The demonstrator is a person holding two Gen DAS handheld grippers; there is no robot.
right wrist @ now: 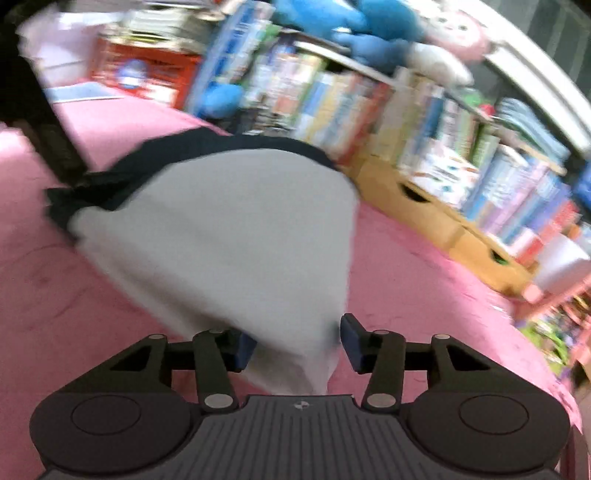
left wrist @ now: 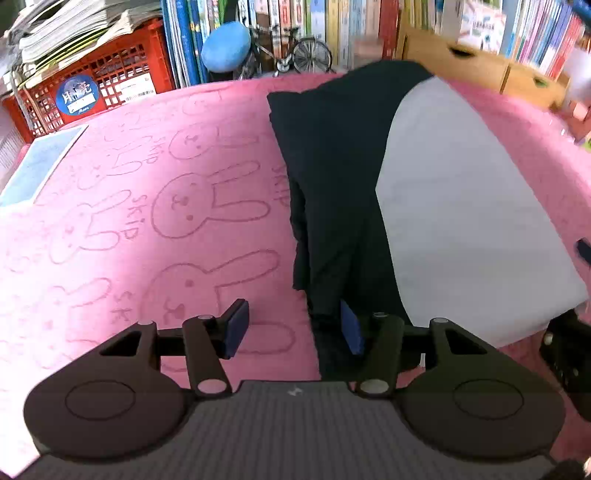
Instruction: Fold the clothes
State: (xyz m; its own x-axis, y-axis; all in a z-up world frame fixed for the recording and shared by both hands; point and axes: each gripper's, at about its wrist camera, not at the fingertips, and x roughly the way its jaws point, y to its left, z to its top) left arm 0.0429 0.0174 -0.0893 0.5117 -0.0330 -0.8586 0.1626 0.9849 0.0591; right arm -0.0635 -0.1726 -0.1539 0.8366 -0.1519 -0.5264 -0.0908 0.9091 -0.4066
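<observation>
A garment lies flat on the pink rabbit-print blanket (left wrist: 147,221), with a black part (left wrist: 332,177) on the left and a light grey part (left wrist: 461,221) on the right. My left gripper (left wrist: 294,326) is open at the garment's near edge. Its right finger (left wrist: 351,328) rests over the black cloth and its left finger (left wrist: 236,326) over bare blanket. In the blurred right wrist view the grey part (right wrist: 229,229) tapers to a near corner that sits between the spread fingers of my open right gripper (right wrist: 298,345). The black part (right wrist: 110,170) shows behind and to the left.
Along the far side are a red crate (left wrist: 92,85) under stacked papers, a wall of books (left wrist: 295,26), a blue cushion (left wrist: 225,48), a small model bicycle (left wrist: 295,55) and cardboard boxes (left wrist: 480,62). A pale blue pad (left wrist: 40,162) lies on the blanket's left edge. Plush toys (right wrist: 369,33) sit above the books.
</observation>
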